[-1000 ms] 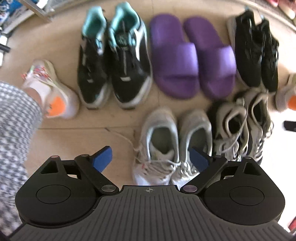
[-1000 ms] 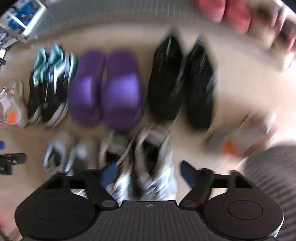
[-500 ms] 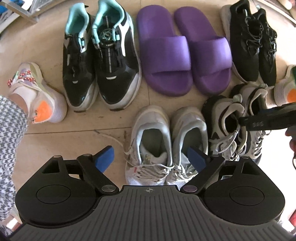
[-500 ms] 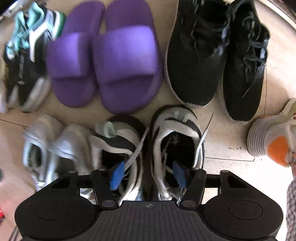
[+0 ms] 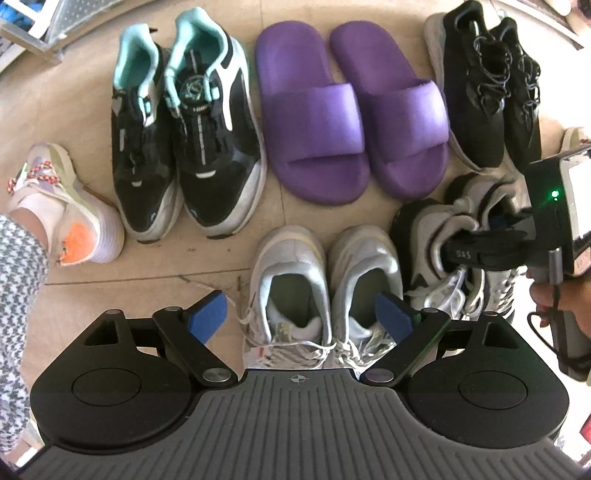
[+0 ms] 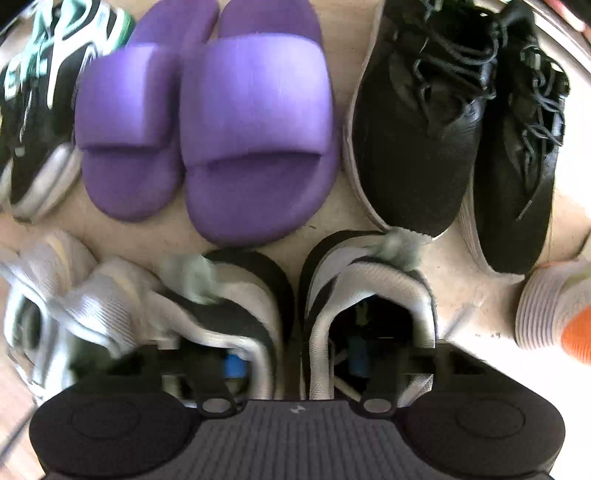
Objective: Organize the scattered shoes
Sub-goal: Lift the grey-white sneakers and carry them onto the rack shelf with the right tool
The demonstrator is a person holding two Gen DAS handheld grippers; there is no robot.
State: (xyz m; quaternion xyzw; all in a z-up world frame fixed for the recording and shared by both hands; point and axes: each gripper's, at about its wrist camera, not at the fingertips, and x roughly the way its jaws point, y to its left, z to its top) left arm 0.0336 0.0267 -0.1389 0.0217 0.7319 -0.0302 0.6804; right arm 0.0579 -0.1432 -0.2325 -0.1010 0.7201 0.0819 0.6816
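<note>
Shoes stand in two rows on the floor. Back row: black-teal sneakers [image 5: 184,125], purple slides [image 5: 351,110], black sneakers [image 5: 487,88]. Front row: white sneakers [image 5: 325,288], black-white sneakers [image 5: 443,236]. My left gripper [image 5: 301,317] is open above the white pair, touching nothing. My right gripper [image 6: 293,363] is down at the black-white pair [image 6: 295,302], one finger inside each shoe, jaws around the two inner walls; whether they press is unclear. It also shows in the left wrist view [image 5: 480,247].
The person's feet in white-orange sneakers stand at the left [image 5: 62,218] and at the right [image 6: 554,310]. A metal frame [image 5: 40,29] stands at the back left. Tan floor tiles [image 5: 110,288] lie left of the white pair.
My right gripper dropped down onto the black-white pair and its fingers went into the shoe openings, narrowing. My left gripper stayed open over the white pair, shifting slightly.
</note>
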